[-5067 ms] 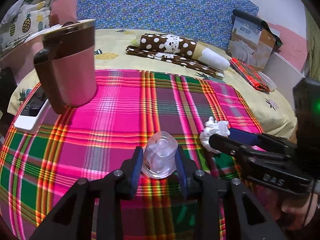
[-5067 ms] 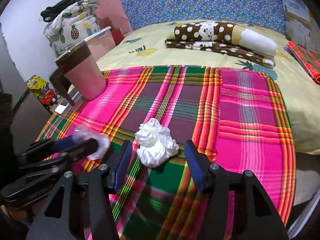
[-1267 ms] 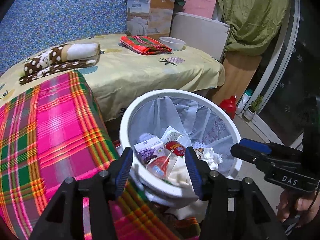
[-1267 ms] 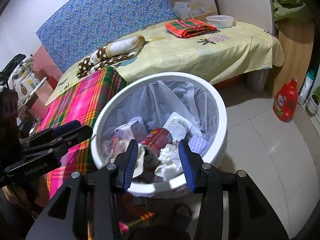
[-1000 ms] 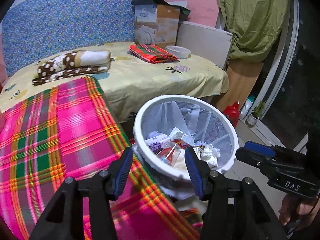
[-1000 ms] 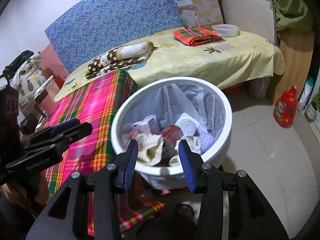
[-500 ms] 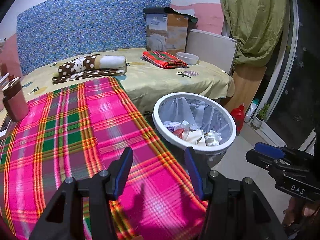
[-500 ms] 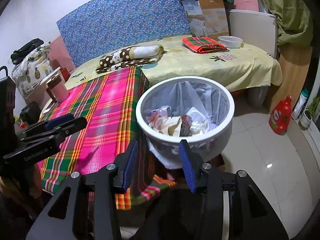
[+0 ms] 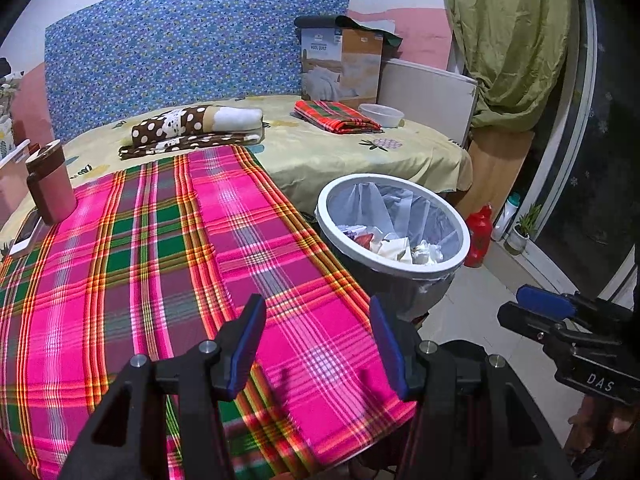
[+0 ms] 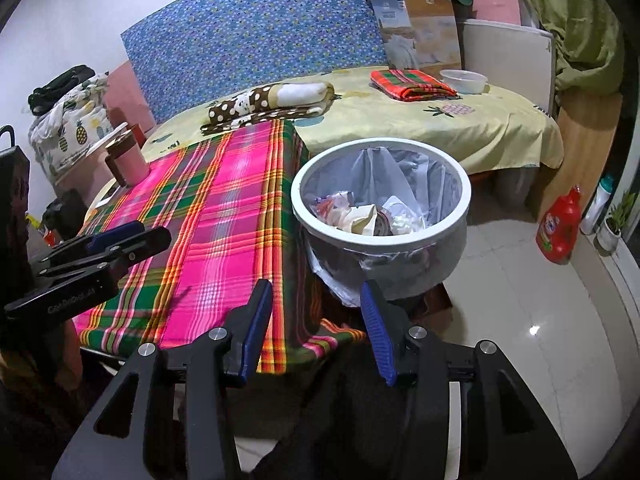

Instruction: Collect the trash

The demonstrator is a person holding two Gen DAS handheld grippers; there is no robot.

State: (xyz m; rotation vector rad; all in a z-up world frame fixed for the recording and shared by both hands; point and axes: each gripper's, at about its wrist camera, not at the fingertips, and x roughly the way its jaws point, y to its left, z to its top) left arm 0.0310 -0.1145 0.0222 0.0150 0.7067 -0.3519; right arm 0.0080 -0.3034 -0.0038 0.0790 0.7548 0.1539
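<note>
White bin hides most trash under its rim.

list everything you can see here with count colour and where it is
trash bin: 1, white, clear liner, on floor beside plaid cloth, holds trash
plaid cloth: 1, pink and green, nearest surface
mug: 1, pink and brown, far left corner of plaid cloth
bedsheet: 1, yellow, behind plaid cloth
dotted blanket: 1, brown and white, on bedsheet
folded cloth: 1, red plaid, on bedsheet
bowl: 1, white, beside folded cloth
red bottle: 1, on floor, right
left gripper: black and blue, open, empty
right gripper: black and blue, jaws opening, empty
</note>
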